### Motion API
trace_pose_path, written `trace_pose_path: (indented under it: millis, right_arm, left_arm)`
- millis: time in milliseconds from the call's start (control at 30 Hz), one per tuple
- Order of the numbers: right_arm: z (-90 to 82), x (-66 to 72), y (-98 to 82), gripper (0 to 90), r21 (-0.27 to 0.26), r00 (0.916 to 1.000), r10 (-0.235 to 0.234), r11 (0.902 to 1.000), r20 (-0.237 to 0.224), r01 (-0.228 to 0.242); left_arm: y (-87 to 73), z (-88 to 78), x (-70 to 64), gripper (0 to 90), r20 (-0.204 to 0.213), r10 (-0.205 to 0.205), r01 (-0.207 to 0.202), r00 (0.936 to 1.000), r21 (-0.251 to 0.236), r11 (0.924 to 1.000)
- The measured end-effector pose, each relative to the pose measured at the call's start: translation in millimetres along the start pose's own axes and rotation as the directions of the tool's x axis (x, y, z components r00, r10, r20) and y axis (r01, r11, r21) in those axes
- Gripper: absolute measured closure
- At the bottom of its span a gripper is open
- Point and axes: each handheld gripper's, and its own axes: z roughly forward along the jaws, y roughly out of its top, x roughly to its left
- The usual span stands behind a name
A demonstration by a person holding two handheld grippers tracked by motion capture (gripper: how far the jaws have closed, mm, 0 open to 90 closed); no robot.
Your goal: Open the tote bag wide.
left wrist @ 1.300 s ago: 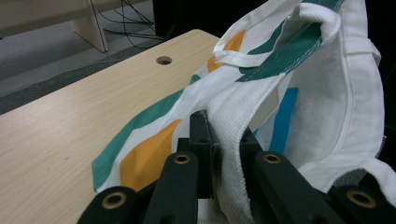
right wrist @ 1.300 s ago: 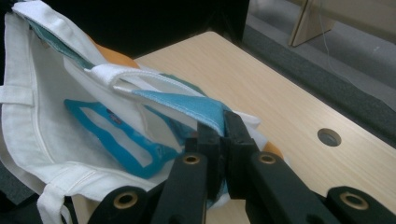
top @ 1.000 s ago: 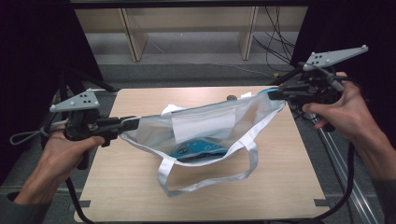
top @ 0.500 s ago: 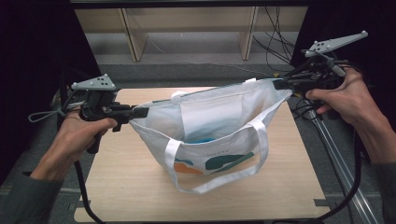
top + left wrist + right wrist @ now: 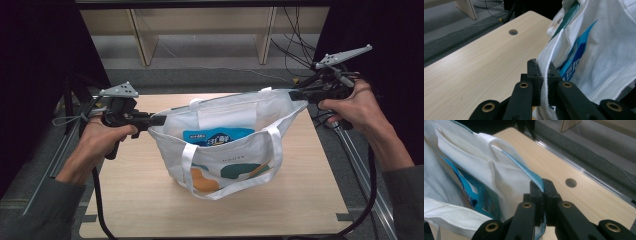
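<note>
A white tote bag [image 5: 227,150] with teal and orange shapes printed on its front stands upright on the wooden table [image 5: 125,190], its mouth pulled wide. My left gripper [image 5: 159,120] is shut on the bag's left rim [image 5: 546,72]. My right gripper [image 5: 295,95] is shut on the right rim [image 5: 537,181], held higher than the left. Inside the bag lies a blue packet [image 5: 215,136] with white lettering, its blue edge [image 5: 576,55] and side [image 5: 471,192] showing through the mouth. Two white handles [image 5: 186,160] hang down the front.
The table has round cable holes [image 5: 513,32] [image 5: 570,182] near its far corners. Wooden shelf legs [image 5: 142,37] and loose cables [image 5: 295,40] stand on the grey floor beyond. A metal rail [image 5: 355,160] runs along the right edge.
The bag has gone from lying slack and flat to standing upright with its mouth stretched. Both hands moved toward the near side and lower, still gripping the rims.
</note>
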Motion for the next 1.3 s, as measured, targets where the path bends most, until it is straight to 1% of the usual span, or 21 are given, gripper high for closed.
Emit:
trace_pose_path:
  millis: [33,133,167,333,400,433,533,567,633,667,700,733,867,933,1000,1133,1167,1200,1233,1267,1300]
  right_arm:
    - [2.2,-0.1,-2.3,88.4,0.013,0.9998,0.003,0.9999,-0.020,-0.002]
    - [14.6,0.2,-12.3,88.3,0.043,0.9998,-0.007,0.9990,-0.021,0.008]
    - [20.9,1.5,-16.6,88.3,0.043,0.9998,0.012,0.9990,-0.015,-0.012]
    - [50.2,1.1,-37.2,88.3,0.136,0.9991,0.028,0.9904,-0.031,-0.024]
    - [58.7,0.9,-42.4,88.3,0.147,0.9962,0.067,0.9875,-0.056,-0.058]
    - [62.3,-1.7,-45.8,88.3,0.157,0.9981,0.043,0.9869,-0.045,-0.035]
    - [73.7,-1.0,-55.2,88.3,0.169,0.9970,0.067,0.9838,-0.038,-0.060]
    - [77.6,-1.5,-59.2,88.3,0.173,0.9962,0.065,0.9834,-0.058,-0.054]
    - [85.1,-1.8,-66.0,88.3,0.183,0.9966,0.066,0.9815,-0.048,-0.057]
    - [87.7,-2.5,-69.5,88.2,0.196,0.9948,0.073,0.9790,-0.071,-0.058]
    - [93.1,-7.9,-75.2,88.2,0.191,0.9992,0.014,0.9815,-0.037,-0.007]
    - [96.7,-8.3,-79.2,88.2,0.200,0.9993,0.018,0.9798,-0.033,-0.011]
    - [111.3,-8.0,-95.3,88.2,0.207,0.9969,0.053,0.9774,-0.058,-0.040]
    - [119.3,-5.6,-103.0,88.1,0.194,0.9927,0.101,0.9771,-0.067,-0.086]
    - [125.7,-6.4,-111.0,88.2,0.207,0.9920,0.107,0.9741,-0.067,-0.091]
    - [145.7,-9.3,-131.2,88.1,0.207,0.9889,0.127,0.9724,-0.078,-0.108]
    - [148.9,-9.5,-134.3,88.1,0.216,0.9886,0.128,0.9704,-0.079,-0.108]
    - [151.7,-9.7,-137.3,88.1,0.248,0.9884,0.138,0.9616,-0.064,-0.118]
    - [155.6,-9.2,-140.8,88.1,0.249,0.9877,0.143,0.9606,-0.063,-0.123]
    - [161.2,-7.6,-144.9,88.0,0.238,0.9864,0.154,0.9617,-0.059,-0.136]
    - [165.1,-7.8,-148.3,88.0,0.257,0.9887,0.141,0.9587,-0.052,-0.123]
  left_arm:
    - [-4.8,2.5,1.0,85.4,0.003,-0.006,0.006,1.0000,0.011,0.9999]
    - [-22.8,13.0,2.4,84.8,0.022,-0.008,0.007,0.9997,0.061,0.9981]
    - [-29.0,16.9,3.0,84.6,0.025,-0.005,0.003,0.9997,0.082,0.9967]
    - [-52.5,37.3,11.2,84.3,0.028,-0.029,0.024,0.9992,0.157,0.9872]
    - [-59.4,45.8,15.6,84.3,0.021,-0.040,0.036,0.9990,0.171,0.9847]
    - [-63.0,49.9,18.1,84.3,0.022,-0.046,0.041,0.9987,0.175,0.9837]
    - [-75.3,62.5,25.4,84.3,0.015,-0.068,0.064,0.9976,0.184,0.9808]
    - [-78.2,65.7,26.4,84.2,0.016,-0.084,0.079,0.9964,0.188,0.9790]
    - [-86.7,73.1,30.3,84.0,0.005,-0.070,0.067,0.9975,0.213,0.9747]
    - [-90.3,76.5,31.9,83.9,0.008,-0.066,0.062,0.9978,0.230,0.9713]
    - [-94.6,80.5,32.7,83.9,0.004,-0.071,0.068,0.9975,0.221,0.9728]
    - [-97.7,82.9,33.9,83.8,0.006,-0.075,0.072,0.9972,0.231,0.9703]
    - [-109.5,93.1,37.9,83.6,-0.007,-0.072,0.071,0.9974,0.228,0.9710]
    - [-116.9,99.6,39.6,83.5,-0.015,-0.071,0.072,0.9974,0.230,0.9705]
    - [-125.0,106.6,41.2,83.4,-0.020,-0.074,0.077,0.9970,0.234,0.9693]
    - [-140.3,119.4,48.2,82.9,-0.037,-0.104,0.110,0.9938,0.210,0.9714]
    - [-143.6,122.3,50.1,82.9,-0.032,-0.114,0.118,0.9929,0.211,0.9704]
    - [-147.5,125.9,51.0,82.9,-0.036,-0.122,0.127,0.9918,0.197,0.9721]
    - [-150.4,128.2,52.9,82.9,-0.032,-0.125,0.129,0.9916,0.202,0.9708]
    - [-154.7,131.8,53.3,82.8,-0.037,-0.140,0.145,0.9894,0.177,0.9734]
    - [-158.5,134.3,54.7,82.5,-0.038,-0.149,0.154,0.9881,0.175,0.9724]
